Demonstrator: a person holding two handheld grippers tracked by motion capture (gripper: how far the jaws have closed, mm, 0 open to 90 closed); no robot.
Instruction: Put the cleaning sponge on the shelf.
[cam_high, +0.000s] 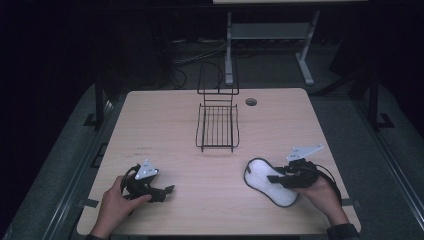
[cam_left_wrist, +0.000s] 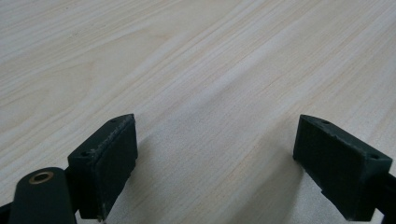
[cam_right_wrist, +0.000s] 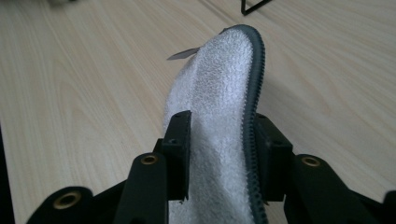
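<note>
- Insole (cam_high: 267, 181), white terry with a dark stitched edge, lay at the front right of the table (cam_high: 165, 120), just beside the right hand.
- Right gripper (cam_right_wrist: 219, 140) was clamped across the insole: in the right gripper view one jaw pressed on each side and the fabric bowed up between them.
- Left gripper (cam_high: 167, 190) rested on the table at front left, well apart from the insole; its jaws stood wide apart over bare wood and held nothing.
- Step in hand, as judged: the grasp itself. The insole's far end still seemed to lie on the table, so the lift had not begun.
- Long axis: in the high view it ran diagonally, from the rounded end nearer the table's middle to the end near the right hand. A small tag (cam_right_wrist: 183, 54) stuck out near the far end.
- Next move, as judged: lift without letting the soft piece fold, then carry it toward the wire rack (cam_high: 217, 131), which stood well apart at mid-table.
- Left gripper could steady the free end if it drooped.
</note>
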